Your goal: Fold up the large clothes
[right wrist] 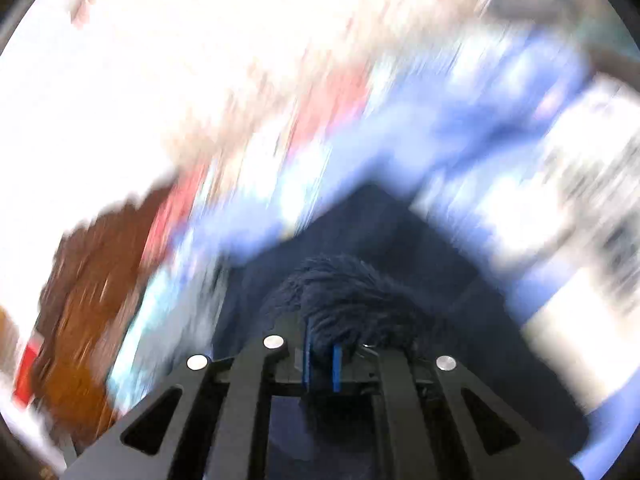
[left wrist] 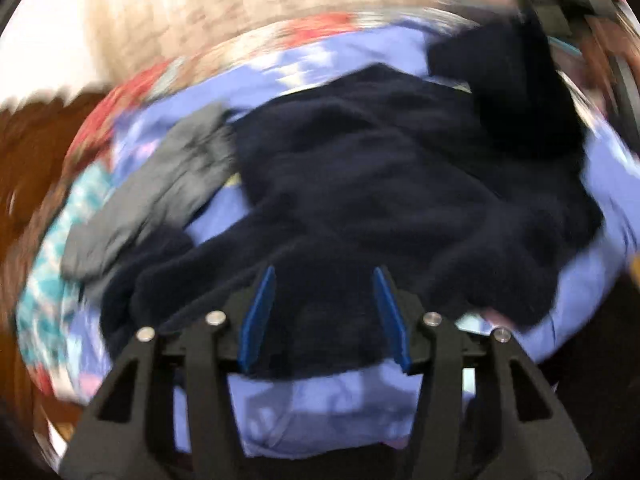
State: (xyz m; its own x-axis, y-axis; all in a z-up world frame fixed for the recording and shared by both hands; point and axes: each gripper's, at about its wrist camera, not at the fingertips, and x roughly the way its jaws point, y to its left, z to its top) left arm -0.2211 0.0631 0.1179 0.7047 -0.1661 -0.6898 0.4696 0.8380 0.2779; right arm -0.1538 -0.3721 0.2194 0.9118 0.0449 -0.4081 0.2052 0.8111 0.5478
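My right gripper [right wrist: 322, 360] pinching navy fleece [left wrist: 400, 184] (blurred) — mid-fold; left gripper [left wrist: 324, 320] spread — next, grab near hem.

Periwinkle bedsheet [left wrist: 340, 400] spans the frame centre; red-and-teal patterned blanket [left wrist: 52, 248] at left edge; brown wooden floor [left wrist: 28, 152] far left.

Bedroom — patterned bedsheet [left wrist: 612, 184], clothes
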